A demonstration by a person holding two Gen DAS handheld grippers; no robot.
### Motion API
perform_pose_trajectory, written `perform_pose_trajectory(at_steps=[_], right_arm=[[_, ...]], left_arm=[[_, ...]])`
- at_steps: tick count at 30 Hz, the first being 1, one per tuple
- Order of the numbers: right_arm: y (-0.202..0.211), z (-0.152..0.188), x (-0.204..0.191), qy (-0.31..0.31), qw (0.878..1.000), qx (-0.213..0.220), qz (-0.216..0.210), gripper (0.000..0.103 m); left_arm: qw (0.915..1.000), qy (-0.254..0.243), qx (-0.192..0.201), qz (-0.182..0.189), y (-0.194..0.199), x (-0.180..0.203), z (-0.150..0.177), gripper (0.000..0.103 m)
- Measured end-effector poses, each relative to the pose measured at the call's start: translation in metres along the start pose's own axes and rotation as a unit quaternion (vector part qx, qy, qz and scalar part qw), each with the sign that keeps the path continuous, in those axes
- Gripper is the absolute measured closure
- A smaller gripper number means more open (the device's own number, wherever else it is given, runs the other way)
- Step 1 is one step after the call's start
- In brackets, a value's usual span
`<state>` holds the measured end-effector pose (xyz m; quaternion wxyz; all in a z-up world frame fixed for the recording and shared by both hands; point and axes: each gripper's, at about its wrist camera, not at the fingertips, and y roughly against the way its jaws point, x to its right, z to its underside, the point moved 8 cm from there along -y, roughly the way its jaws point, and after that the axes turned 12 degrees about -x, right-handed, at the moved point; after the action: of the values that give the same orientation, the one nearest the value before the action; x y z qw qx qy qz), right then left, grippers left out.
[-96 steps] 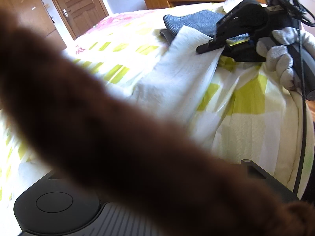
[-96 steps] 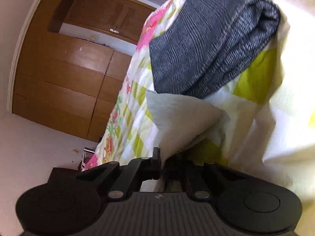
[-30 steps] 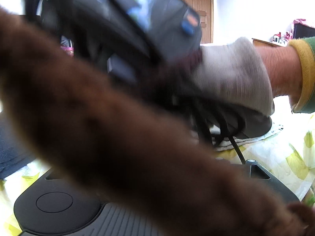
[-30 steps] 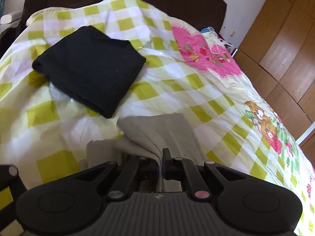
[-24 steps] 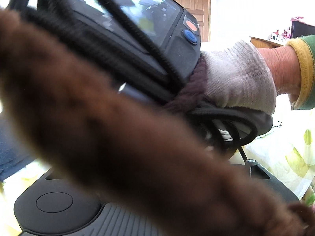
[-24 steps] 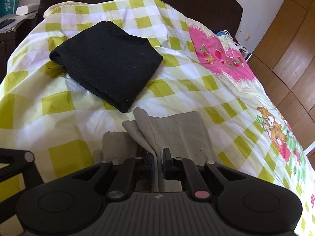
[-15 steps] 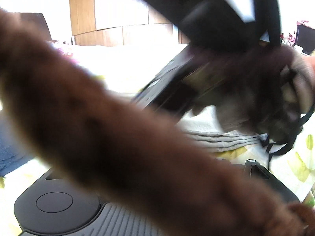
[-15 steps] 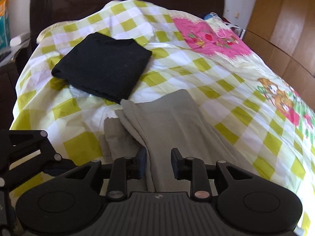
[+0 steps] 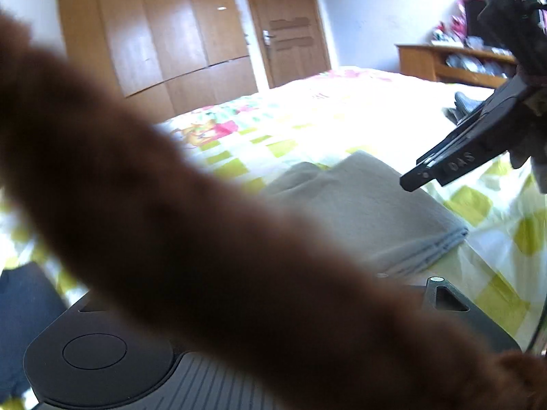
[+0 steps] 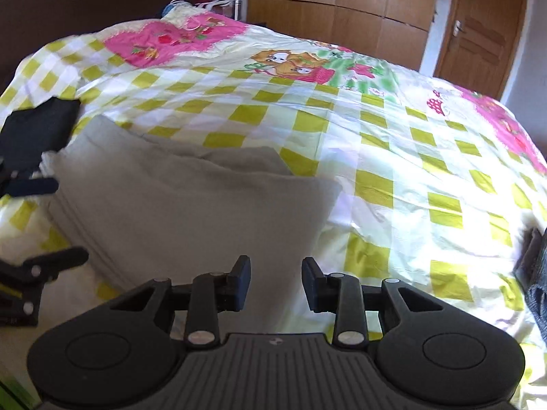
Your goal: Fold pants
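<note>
The grey pants (image 10: 191, 205) lie folded in a flat stack on the checked bedspread (image 10: 393, 157); in the left wrist view the pants (image 9: 369, 215) show their layered edge. My right gripper (image 10: 276, 283) is open just above the near edge of the pants, with nothing between its fingers. Its fingers (image 9: 444, 167) show black at the right of the left wrist view. My left gripper (image 10: 44, 222) sits at the left end of the pants, fingers spread apart. A blurred brown furry strap (image 9: 171, 222) hides the left fingers in the left wrist view.
A folded black garment (image 10: 37, 130) lies on the bed left of the pants. A dark grey knit garment (image 10: 536, 294) sits at the right edge. Wooden wardrobes (image 10: 342, 10) and a door (image 10: 478, 27) stand behind the bed; a wooden shelf (image 9: 454, 65) is at the far right.
My right gripper has opened and let go of the grey pants, then drawn back; the pants now lie folded flat. The left wrist view has swung clear of the right hand.
</note>
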<state>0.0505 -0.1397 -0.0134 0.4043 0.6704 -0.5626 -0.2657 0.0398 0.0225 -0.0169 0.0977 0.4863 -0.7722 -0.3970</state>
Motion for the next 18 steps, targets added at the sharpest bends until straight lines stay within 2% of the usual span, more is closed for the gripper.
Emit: perform_pose_trajectory(at_steps=[3, 8, 11, 15, 18], right_arm=[[0.008, 0.021, -0.015, 0.067, 0.998, 0.011, 0.004, 0.054], [0.009, 0.049, -0.033, 0.152, 0.988, 0.022, 0.017, 0.052], [0.003, 0.058, -0.034, 0.163, 0.986, 0.013, 0.017, 0.052], [0.004, 0.056, -0.03, 0.158, 0.987, 0.033, 0.027, 0.052], [-0.003, 0.054, -0.028, 0.163, 0.986, 0.022, 0.034, 0.052]], left_arm=[[0.9995, -0.028, -0.014, -0.007, -0.003, 0.013, -0.001, 0.023], [0.9991, -0.027, -0.032, 0.003, -0.005, 0.023, -0.005, 0.023], [0.9988, -0.033, -0.036, 0.007, -0.001, 0.037, -0.008, 0.023], [0.9978, -0.054, -0.039, 0.005, 0.0, 0.051, -0.01, 0.023], [0.9972, -0.063, -0.04, 0.005, 0.001, 0.058, -0.013, 0.023]])
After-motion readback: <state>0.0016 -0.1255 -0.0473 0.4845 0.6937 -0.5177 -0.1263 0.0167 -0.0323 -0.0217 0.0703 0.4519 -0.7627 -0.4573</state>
